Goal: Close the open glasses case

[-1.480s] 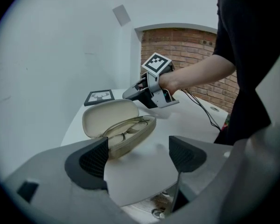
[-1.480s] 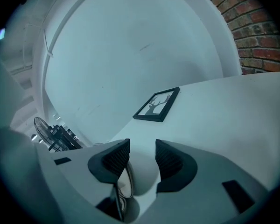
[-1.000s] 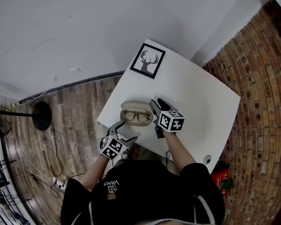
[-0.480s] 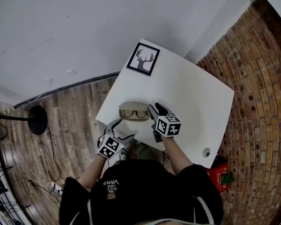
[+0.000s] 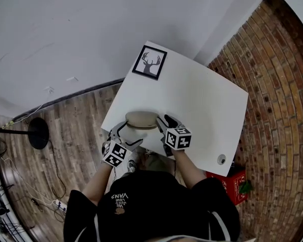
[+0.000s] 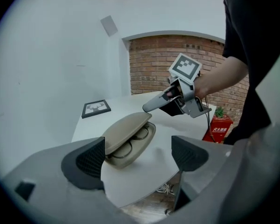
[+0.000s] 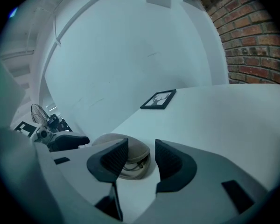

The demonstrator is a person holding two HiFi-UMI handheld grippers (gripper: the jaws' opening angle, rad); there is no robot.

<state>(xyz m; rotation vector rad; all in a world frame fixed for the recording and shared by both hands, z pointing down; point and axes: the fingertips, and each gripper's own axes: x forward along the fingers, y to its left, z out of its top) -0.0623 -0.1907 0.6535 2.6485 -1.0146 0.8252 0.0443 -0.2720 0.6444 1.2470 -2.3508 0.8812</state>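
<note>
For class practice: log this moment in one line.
glasses case: almost shut, gap left | left gripper, right gripper: jaws just opening, gripping nothing

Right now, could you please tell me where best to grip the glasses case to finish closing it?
Probably the near long edge of the glasses case, pinched top to bottom from the side of the person: the lid gapes there over the glasses, so the hinge lies opposite.

The case (image 5: 141, 120) lies on the table (image 5: 202, 100), just ahead of the left claw (image 5: 125, 136) and left of the right claw (image 5: 164, 121), whose tip is at the lid's edge. Glasses (image 6: 141, 134) lie inside. The frame (image 5: 149, 63) lies well beyond both claws. Both claws' jaws have just been opening, with nothing between them.
</note>
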